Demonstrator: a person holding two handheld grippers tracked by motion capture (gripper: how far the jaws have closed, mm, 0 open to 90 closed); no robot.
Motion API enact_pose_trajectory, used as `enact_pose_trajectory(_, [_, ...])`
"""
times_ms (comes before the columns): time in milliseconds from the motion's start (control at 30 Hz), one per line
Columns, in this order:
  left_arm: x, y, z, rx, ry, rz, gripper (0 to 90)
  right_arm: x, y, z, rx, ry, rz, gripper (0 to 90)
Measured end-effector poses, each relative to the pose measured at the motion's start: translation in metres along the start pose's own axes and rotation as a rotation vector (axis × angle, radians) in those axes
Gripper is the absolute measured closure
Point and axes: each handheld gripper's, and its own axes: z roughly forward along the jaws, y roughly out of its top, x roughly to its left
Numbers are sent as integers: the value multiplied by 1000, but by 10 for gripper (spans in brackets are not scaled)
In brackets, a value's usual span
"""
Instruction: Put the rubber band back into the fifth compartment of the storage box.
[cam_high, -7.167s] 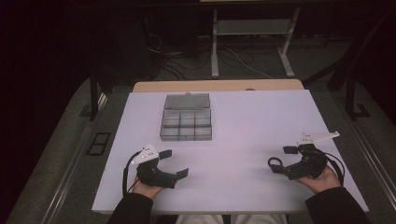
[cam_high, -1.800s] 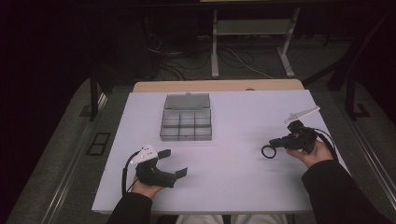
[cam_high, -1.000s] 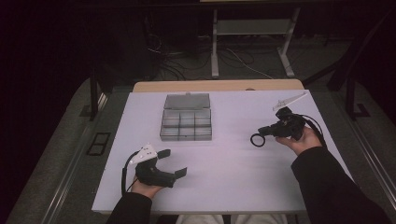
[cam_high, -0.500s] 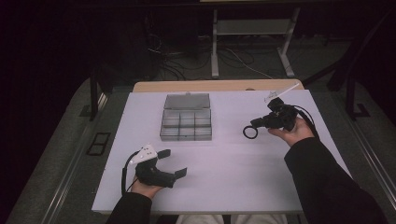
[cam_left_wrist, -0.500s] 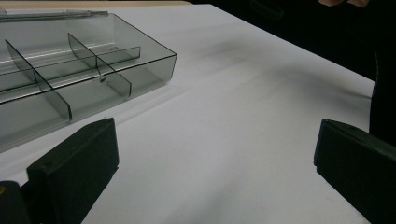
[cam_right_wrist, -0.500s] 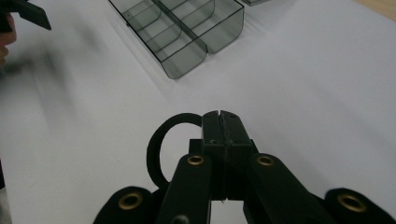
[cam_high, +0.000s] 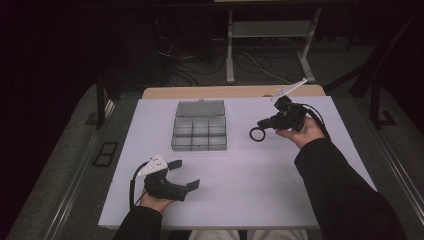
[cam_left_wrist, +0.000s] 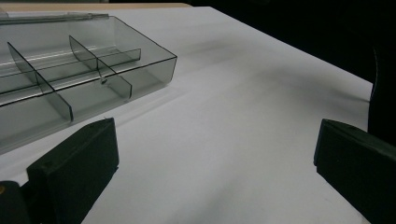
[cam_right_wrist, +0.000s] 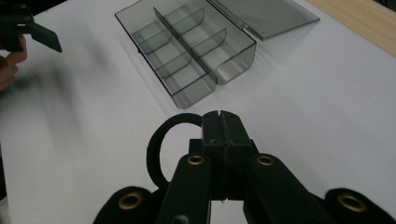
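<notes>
High view, right gripper (cam_high: 263, 128): jaws pinched together on a black ring (cam_high: 257, 134), held above the white table (cam_high: 280, 180), just right of the clear compartment box (cam_high: 199, 132).
High view, ring: hangs off the jaw tips toward the box, its plane roughly upright; no long axis, being round.
High view, left gripper (cam_high: 182, 176): rests low near the table's near edge, jaws spread wide, nothing between them; box lies well ahead of its tips.
Left gripper view, fingers (cam_left_wrist: 77, 168): wide apart, bare table (cam_left_wrist: 224, 140) between them; box (cam_left_wrist: 79, 74) ahead and to the left of the tips, dividers upright, cells look empty.
Right gripper view, fingers (cam_right_wrist: 219, 140): closed flat on the ring (cam_right_wrist: 161, 149), which loops out to the left of the tips; grip sits on one side of the band.
Right gripper view, box (cam_right_wrist: 187, 51): ahead of the tips, lid (cam_right_wrist: 264, 14) folded open flat at the far side, long axis running away and leftward.
Handling, judged: ring looks light, thin, possibly a soft band; may swing or slip. Edge pinch suits it; release low over a cell.
</notes>
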Motion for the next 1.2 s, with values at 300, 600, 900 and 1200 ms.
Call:
enact_pose_trajectory(300, [1, 0, -1, -3, -1, 1, 0, 6, 22, 13, 5, 6, -28, 893])
enact_pose_trajectory(600, [1, 0, -1, -6, -1, 1, 0, 11, 39, 21, -10, 18, -46, 893])
enact_pose_trajectory(900, [1, 0, -2, -4, -2, 3, 0, 16, 58, 37, 5, 8, -66, 892])
enact_pose_trajectory(1200, [1, 1, -1, -5, -6, 7, 0, 15, 72, 50, 14, 6, -76, 892])
